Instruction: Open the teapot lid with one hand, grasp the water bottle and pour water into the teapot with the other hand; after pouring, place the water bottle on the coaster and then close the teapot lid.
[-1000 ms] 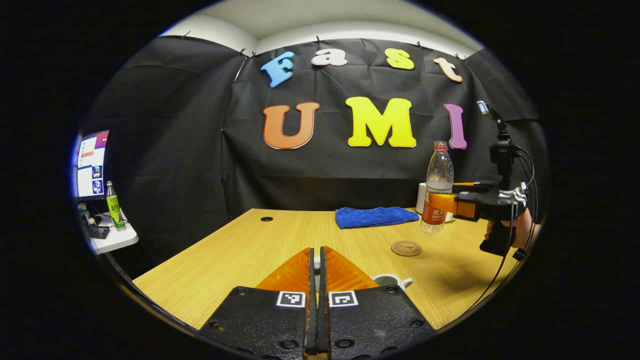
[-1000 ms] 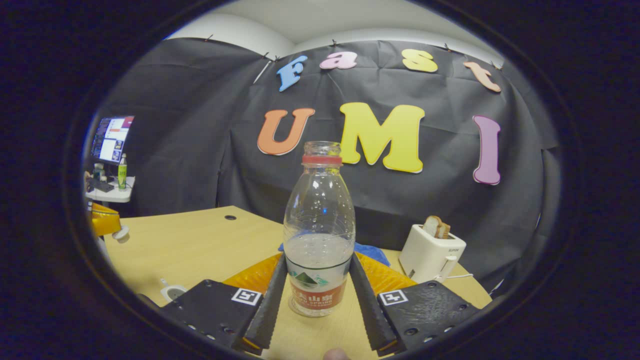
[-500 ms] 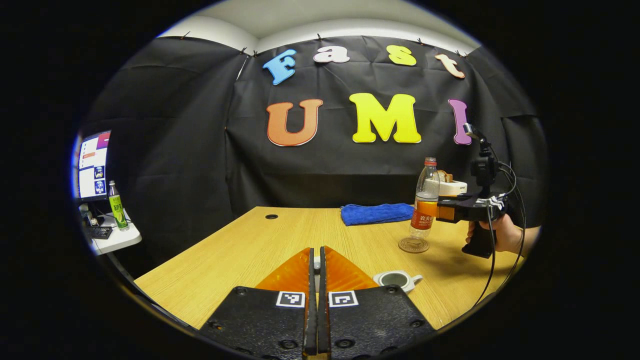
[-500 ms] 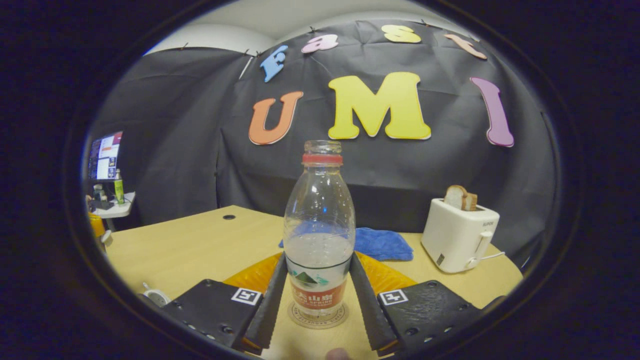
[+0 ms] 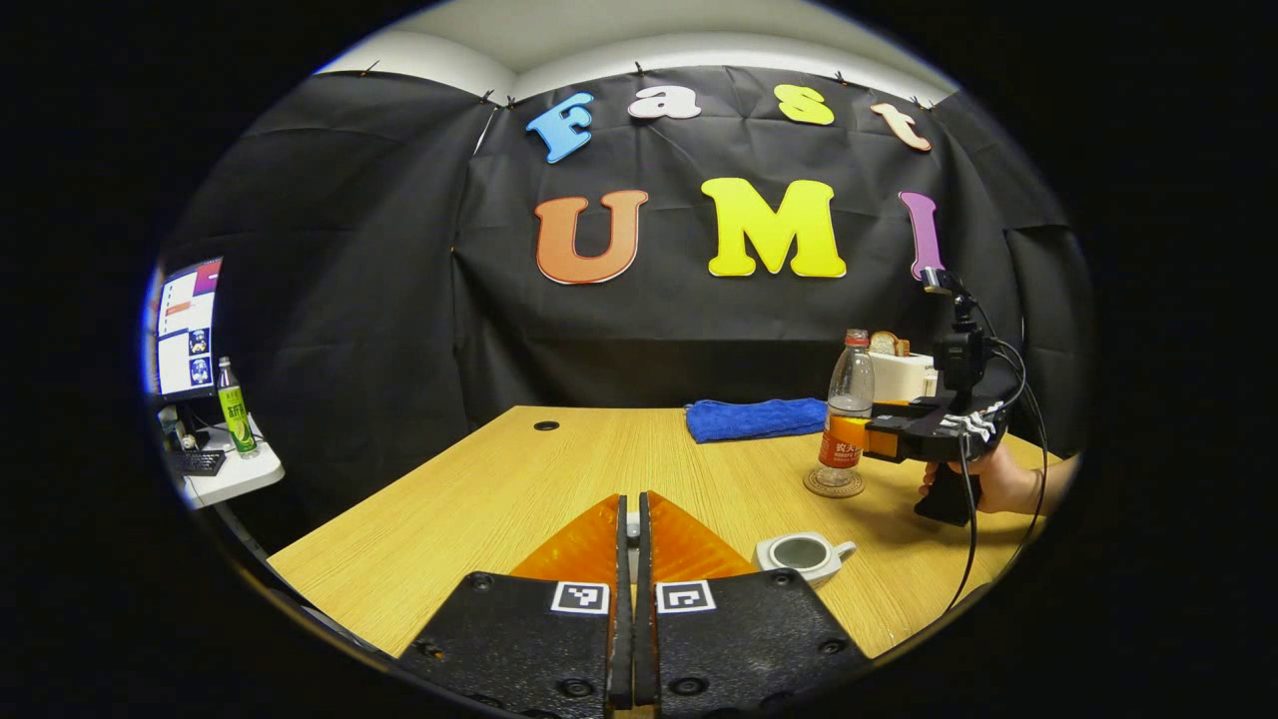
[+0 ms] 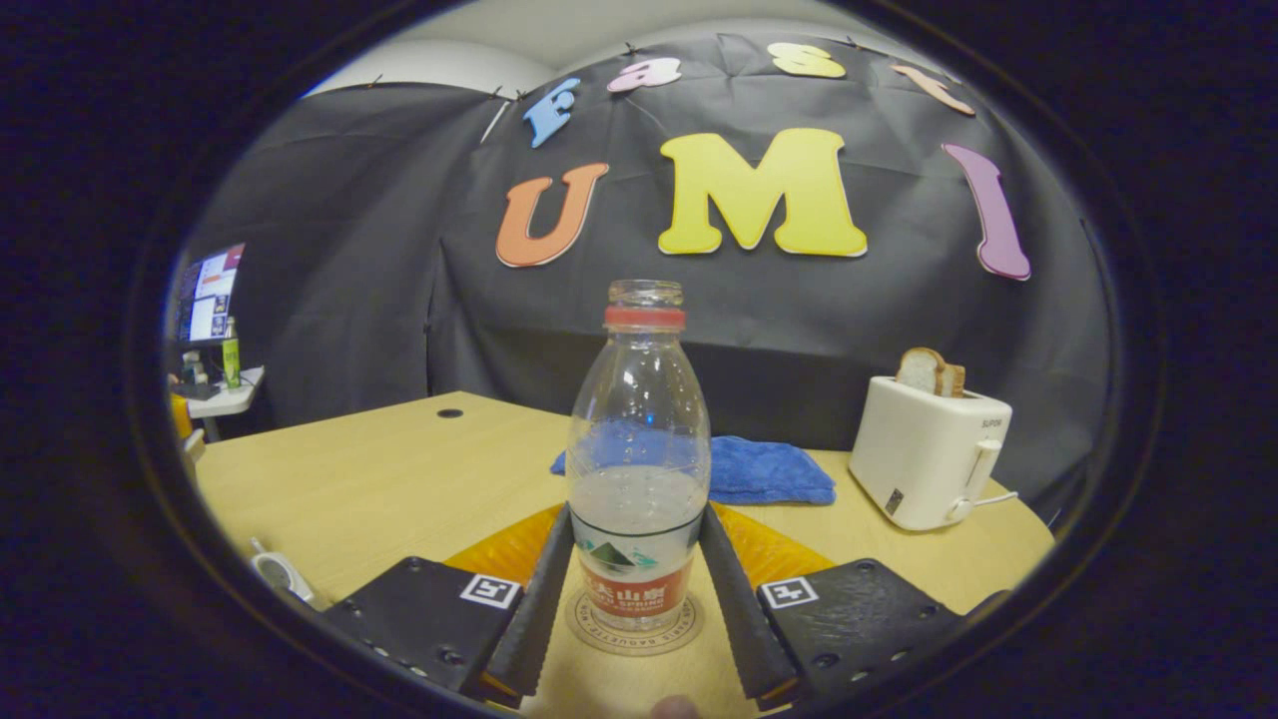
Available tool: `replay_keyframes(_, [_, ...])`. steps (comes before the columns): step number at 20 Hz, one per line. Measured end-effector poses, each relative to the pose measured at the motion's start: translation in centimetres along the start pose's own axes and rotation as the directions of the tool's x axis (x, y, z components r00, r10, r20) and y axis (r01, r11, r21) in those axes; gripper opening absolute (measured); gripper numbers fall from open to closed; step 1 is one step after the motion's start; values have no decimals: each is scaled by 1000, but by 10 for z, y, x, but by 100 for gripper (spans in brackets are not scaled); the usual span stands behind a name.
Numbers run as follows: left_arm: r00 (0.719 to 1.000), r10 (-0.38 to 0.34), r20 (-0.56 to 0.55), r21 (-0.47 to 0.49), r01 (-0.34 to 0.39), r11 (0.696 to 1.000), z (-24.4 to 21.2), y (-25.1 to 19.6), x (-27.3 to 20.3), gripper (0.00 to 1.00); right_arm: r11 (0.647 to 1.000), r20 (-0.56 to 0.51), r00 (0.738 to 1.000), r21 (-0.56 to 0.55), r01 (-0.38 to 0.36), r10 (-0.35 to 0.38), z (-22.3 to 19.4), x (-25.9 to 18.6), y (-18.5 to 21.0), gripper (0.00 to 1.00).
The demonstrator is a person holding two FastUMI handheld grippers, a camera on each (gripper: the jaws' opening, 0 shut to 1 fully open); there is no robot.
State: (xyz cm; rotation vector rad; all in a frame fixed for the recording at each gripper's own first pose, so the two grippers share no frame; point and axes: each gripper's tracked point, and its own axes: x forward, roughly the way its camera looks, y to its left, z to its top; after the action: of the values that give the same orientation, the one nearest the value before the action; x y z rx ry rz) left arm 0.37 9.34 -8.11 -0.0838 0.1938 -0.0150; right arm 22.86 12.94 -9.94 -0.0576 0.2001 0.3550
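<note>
Bottle (image 6: pixel 639 454) now standing on coaster (image 6: pixel 635 627), having come down.
Right gripper (image 6: pixel 637 599) is pinching it; left gripper (image 5: pixel 630 599), fingers pressed together, is waiting above the open teapot (image 5: pixel 803 555).

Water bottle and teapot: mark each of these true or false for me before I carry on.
1. The water bottle stands upright on the coaster. True.
2. The right gripper has let go and pulled clear of the bottle. False: both fingers press on its lower part.
3. The teapot is open, no lid on it. True.
4. The left gripper is wide open. False: its fingers are closed together, with something small pinched between them, too hidden to name.
5. The blue cloth lies under the teapot. False: it lies farther back on the table, apart from the teapot.
</note>
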Motion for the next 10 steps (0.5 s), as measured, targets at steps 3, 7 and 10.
replay_keyframes(3, [1000,3,-2,-5,-3,1000,0,2,-1,3,1000,-2,1000,10,-3,3,-1,0,1,75])
replay_keyframes(7, [1000,1,3,-2,-1,1000,2,0,-2,3,1000,-5,1000,11,-6,6,0,0,1,77])
replay_keyframes(10, [1000,0,6,3,0,1000,2,-2,-3,3,1000,-7,1000,8,-2,2,-1,-1,1,90])
